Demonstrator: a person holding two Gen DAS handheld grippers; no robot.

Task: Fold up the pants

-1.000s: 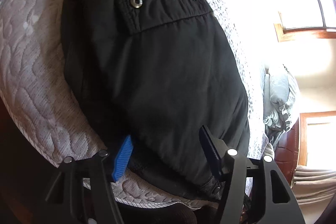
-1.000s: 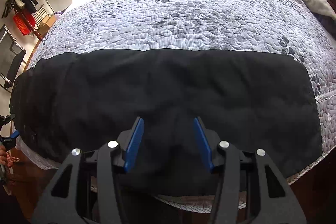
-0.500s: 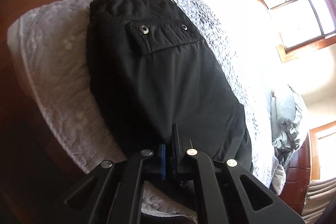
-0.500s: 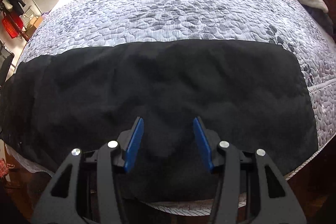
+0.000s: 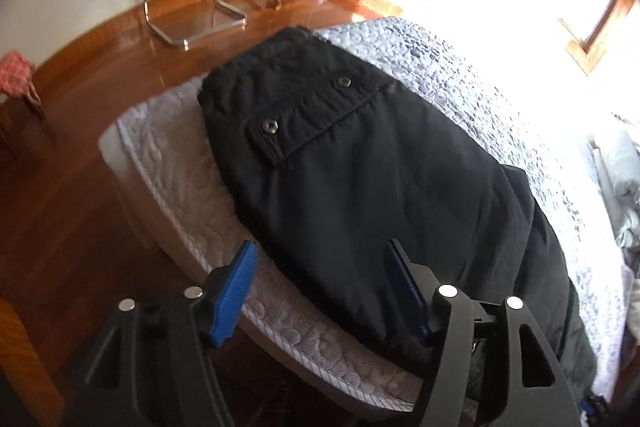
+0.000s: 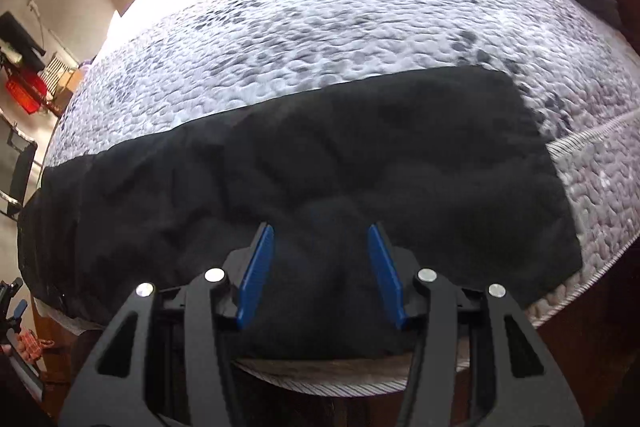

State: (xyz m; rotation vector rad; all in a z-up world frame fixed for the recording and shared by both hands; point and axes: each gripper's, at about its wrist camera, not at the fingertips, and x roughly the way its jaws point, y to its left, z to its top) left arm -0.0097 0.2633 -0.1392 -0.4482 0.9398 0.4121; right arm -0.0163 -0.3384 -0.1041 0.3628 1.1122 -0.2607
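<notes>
Left wrist view shows you the quilted bed (image 5: 460, 75), then the black pants (image 5: 360, 163) laid flat along its near edge. Your left gripper (image 5: 324, 279) hovers above them, jaws opening, nothing gripped. Your right gripper (image 6: 320, 267) stands half open over the pants, pads clear of the cloth.

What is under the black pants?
The pants lie on a quilted grey and white bed cover, which shows all around them on the bed. Whatever is directly beneath the cloth is covered, so anything hidden there cannot be seen.
</notes>
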